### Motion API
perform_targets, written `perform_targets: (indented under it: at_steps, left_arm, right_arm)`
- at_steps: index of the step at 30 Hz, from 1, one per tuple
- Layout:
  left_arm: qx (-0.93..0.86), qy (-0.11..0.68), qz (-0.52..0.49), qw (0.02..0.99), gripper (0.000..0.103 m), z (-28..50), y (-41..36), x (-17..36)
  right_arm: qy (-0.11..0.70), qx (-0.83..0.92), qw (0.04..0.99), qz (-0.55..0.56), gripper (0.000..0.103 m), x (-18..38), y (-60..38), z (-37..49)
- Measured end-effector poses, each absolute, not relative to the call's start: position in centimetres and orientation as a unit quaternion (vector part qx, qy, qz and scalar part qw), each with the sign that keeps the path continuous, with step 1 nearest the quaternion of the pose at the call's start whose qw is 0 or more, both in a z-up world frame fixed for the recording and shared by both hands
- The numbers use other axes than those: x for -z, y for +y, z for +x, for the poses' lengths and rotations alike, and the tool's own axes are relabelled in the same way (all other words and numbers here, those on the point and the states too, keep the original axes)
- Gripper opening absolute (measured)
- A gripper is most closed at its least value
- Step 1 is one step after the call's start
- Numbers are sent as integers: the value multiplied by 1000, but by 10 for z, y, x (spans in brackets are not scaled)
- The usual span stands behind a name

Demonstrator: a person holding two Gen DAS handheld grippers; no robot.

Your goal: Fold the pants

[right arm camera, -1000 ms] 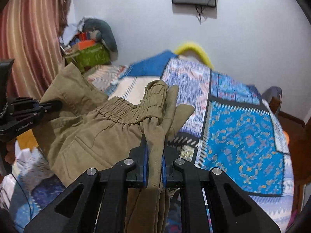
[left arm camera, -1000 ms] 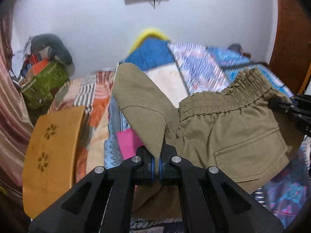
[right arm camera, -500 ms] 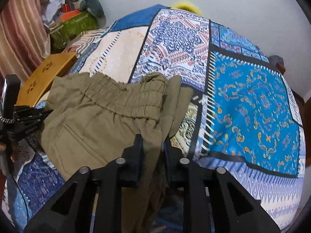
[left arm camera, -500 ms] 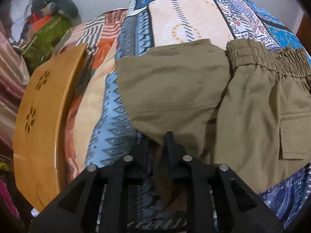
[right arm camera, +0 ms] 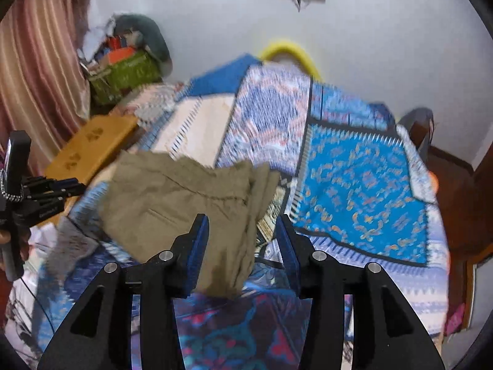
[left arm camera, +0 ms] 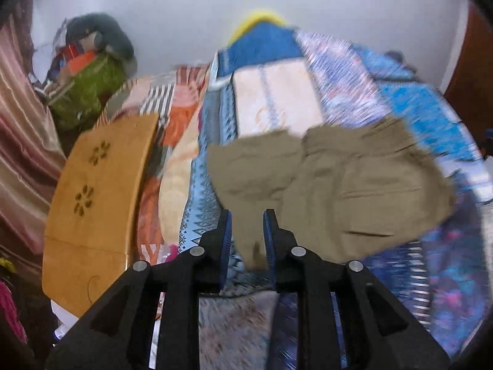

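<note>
The khaki pants (left arm camera: 332,182) lie folded in a compact pile on the patterned bedspread (left arm camera: 277,98), back pocket facing up; they also show in the right wrist view (right arm camera: 185,203). My left gripper (left arm camera: 246,234) is open, its blue-padded fingers apart just above the pile's near left corner. My right gripper (right arm camera: 242,246) is open wide, above the pile's near right corner. Neither holds cloth. The left gripper also shows at the left edge of the right wrist view (right arm camera: 37,191). Both views are motion-blurred.
A carved wooden board (left arm camera: 92,203) leans at the bed's left side. A green bag with clutter (left arm camera: 86,89) sits by the striped curtain (left arm camera: 21,154). White wall (right arm camera: 215,15) stands behind the bed, with a wooden door (left arm camera: 471,86) at right.
Both grippers were shut on the pants and carried them down onto the bed. Now both have opened, let go and pulled back; the pants rest folded on the bedspread.
</note>
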State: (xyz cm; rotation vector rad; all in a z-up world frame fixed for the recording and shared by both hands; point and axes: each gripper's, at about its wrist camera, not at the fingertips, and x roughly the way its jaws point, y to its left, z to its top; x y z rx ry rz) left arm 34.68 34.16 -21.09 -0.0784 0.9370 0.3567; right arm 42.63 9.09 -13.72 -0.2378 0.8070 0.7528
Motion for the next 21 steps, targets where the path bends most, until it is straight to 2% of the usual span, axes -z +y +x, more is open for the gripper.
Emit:
perform_targets:
  at_steps: [12,21]
  left_arm:
    - [-141,265,18,954,21,217,225,27]
    - [-119,142,10,983,22,93,156,-36]
  right_arm:
    - [225,-413,880,-69,41,-3,34,302]
    - [115,-444,887,-53,41,-44,-13,199]
